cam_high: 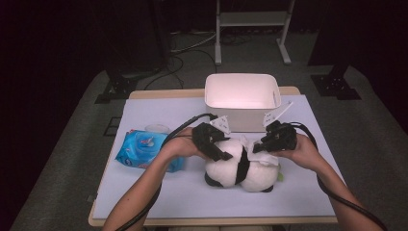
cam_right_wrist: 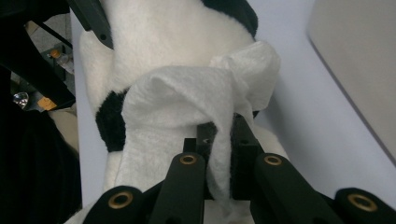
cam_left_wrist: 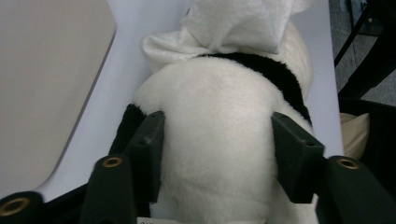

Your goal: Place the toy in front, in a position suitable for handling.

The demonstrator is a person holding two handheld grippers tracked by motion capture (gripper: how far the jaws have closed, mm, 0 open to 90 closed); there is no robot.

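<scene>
A black-and-white panda plush [cam_high: 226, 168] lies on the pale mat near the table's front. My left gripper [cam_high: 219, 149] comes in from the left, and in the left gripper view its jaws press into the plush's white body [cam_left_wrist: 219, 88] from both sides, so the left gripper [cam_left_wrist: 218, 133] is shut on the toy. My right gripper [cam_high: 262, 144] is at the plush's right side, shut on a white wipe [cam_right_wrist: 187, 98]. The crumpled wipe [cam_high: 262, 156] drapes over the plush's black band and white fur [cam_right_wrist: 159, 32]. The right gripper [cam_right_wrist: 222, 133] pinches it by one fold.
A white bin [cam_high: 242, 96] stands open just behind the plush, close to both grippers. A blue pack of wipes [cam_high: 142, 149] lies to the left beside the left forearm. The mat [cam_high: 192, 197] reaches to the front edge. Beyond the table are dark floor and stands.
</scene>
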